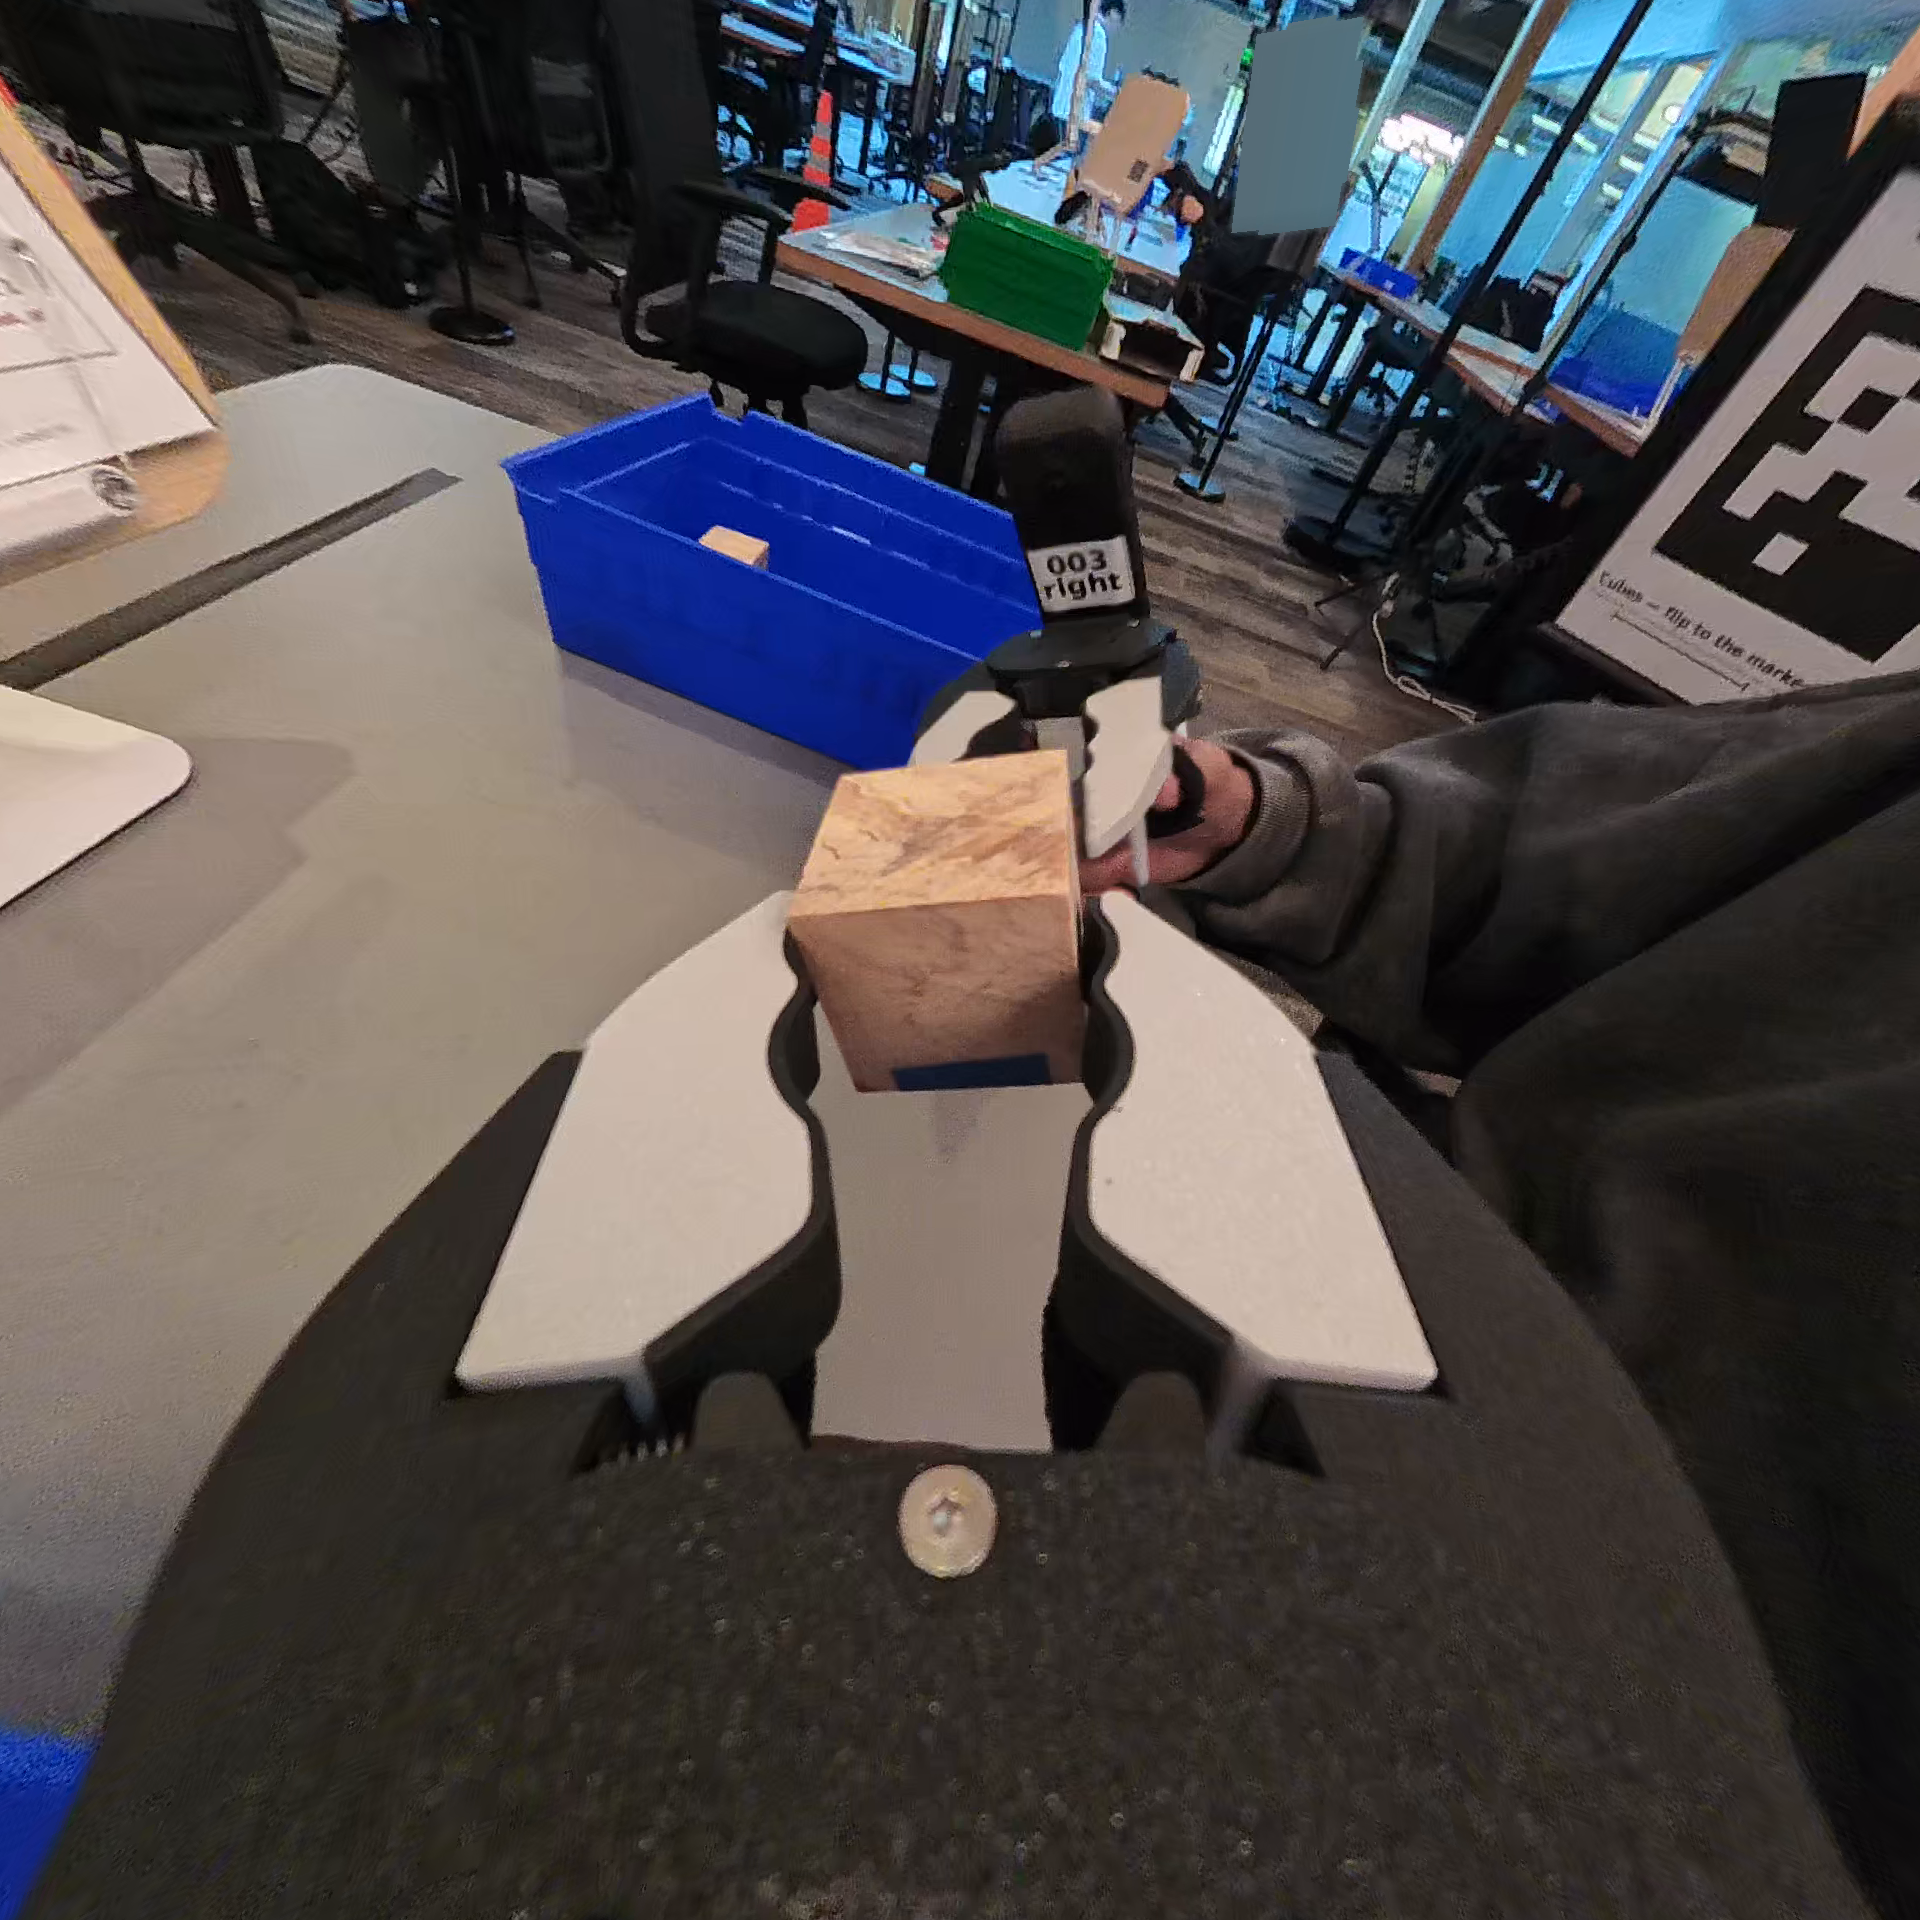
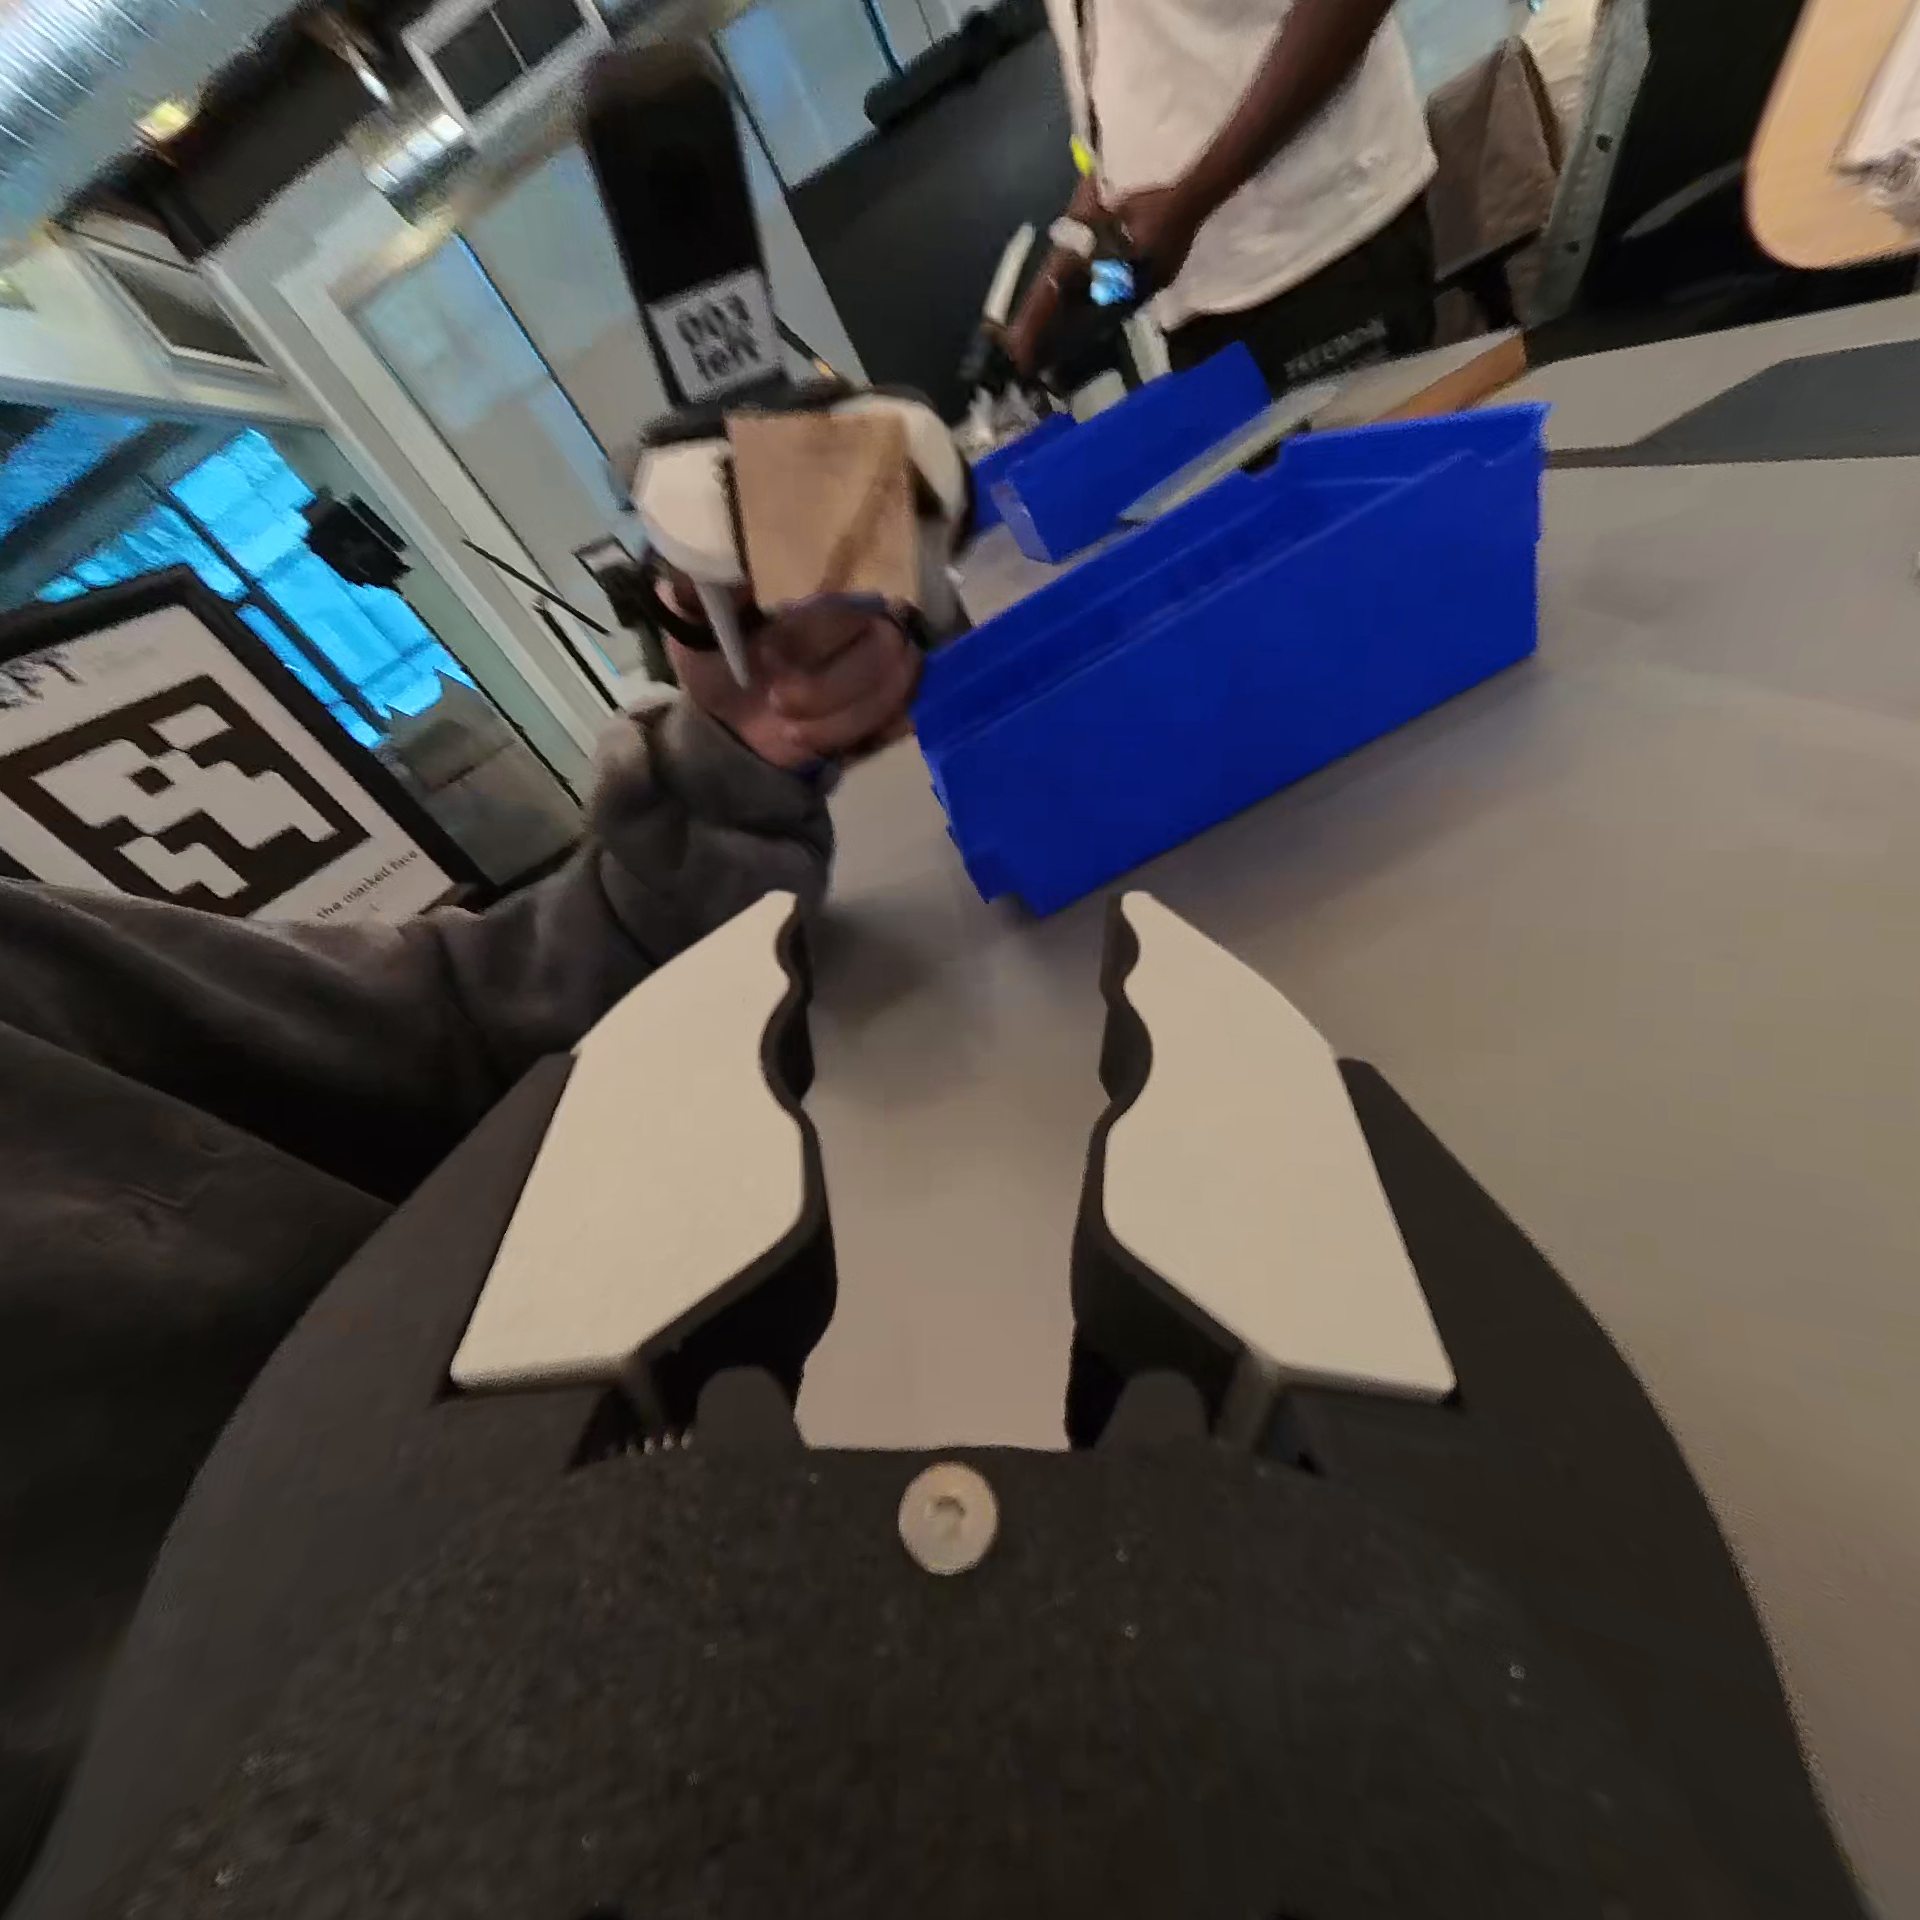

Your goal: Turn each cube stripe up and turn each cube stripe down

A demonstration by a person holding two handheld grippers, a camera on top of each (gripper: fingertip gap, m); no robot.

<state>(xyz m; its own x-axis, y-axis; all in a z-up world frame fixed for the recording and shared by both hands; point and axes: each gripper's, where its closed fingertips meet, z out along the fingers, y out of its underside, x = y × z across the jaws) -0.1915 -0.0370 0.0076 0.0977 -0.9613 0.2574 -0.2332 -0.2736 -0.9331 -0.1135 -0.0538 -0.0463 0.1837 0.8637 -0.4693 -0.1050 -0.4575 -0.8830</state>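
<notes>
Our left gripper [image 1: 945, 935] clamps a grainy wooden cube [image 1: 940, 914], blue stripe [image 1: 971, 1073] at six o'clock; our right gripper [image 2: 956, 935] gapes empty.

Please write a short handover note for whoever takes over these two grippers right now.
Left gripper: shut on the wooden cube, held above the grey table; a blue stripe shows at the bottom edge of its near face.
Right gripper: open, empty, just beyond the cube.
Blue bin: on the table, one more cube inside.
Done: cannot tell.
Left: finish turning the held cube and set it down, then the bin's cube.
</notes>
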